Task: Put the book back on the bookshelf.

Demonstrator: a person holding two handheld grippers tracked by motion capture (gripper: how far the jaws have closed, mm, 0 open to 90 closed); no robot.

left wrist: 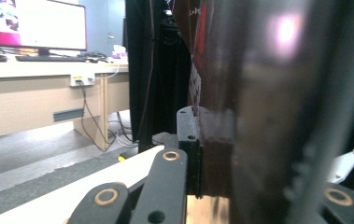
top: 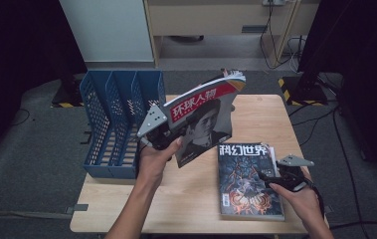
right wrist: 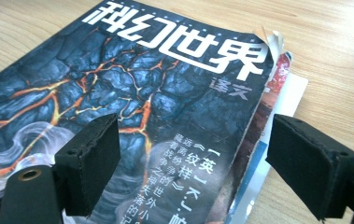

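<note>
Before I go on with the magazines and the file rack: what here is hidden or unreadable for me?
- Left gripper, high view: the person's left hand and the raised magazine cover its jaws.
- Raised magazine, left gripper view: too close, a dark blur.
- Papers under the dark magazine, right gripper view: mere edges show.
- Blue file rack, high view: slot floors hidden by the dividers.
- Right gripper: open over the dark magazine's edge.

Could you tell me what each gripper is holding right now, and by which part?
The left gripper clamps the lifted magazine by its lower left corner. The right gripper holds nothing; its jaws stand open over the right edge of the dark magazine lying on the table.
</note>
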